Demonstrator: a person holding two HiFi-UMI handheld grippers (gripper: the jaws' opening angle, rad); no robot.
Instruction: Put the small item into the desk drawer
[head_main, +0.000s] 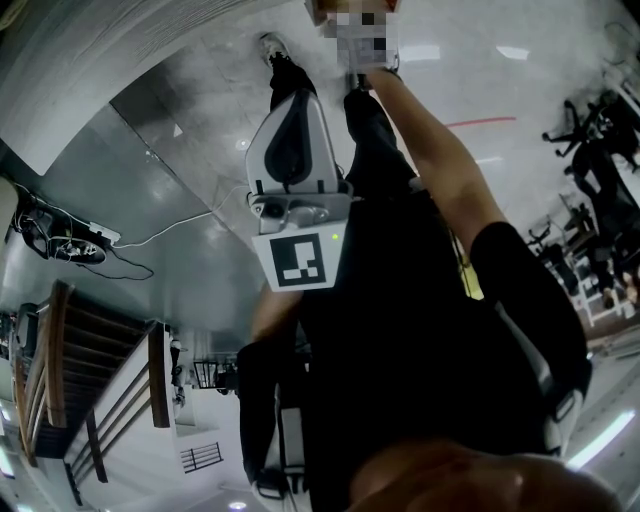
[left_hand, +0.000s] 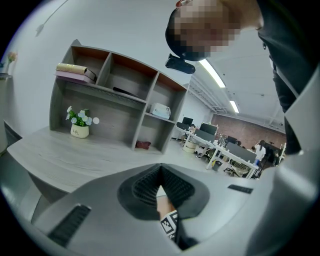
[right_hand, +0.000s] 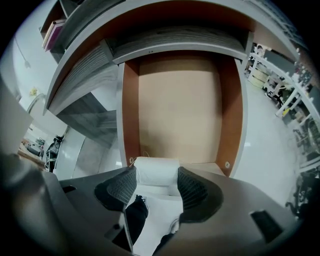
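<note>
Our left gripper (left_hand: 160, 170), jaws pressed together on nothing, faces the desk (left_hand: 75, 155). Our right gripper (right_hand: 156, 179) clamps the small white item (right_hand: 156, 169) above the open drawer (right_hand: 180, 110). We should lower it well inside before releasing.

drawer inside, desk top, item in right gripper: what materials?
Drawer: inside looks like matte tan board, reddish-brown side walls, smooth, no grain; probably laminate.
Desk top: pale grey wood-grain streaks, matte; likely laminate.
White item between the right gripper's jaws: plain matte white, rounded edges; paper or soft plastic, cannot tell.
</note>
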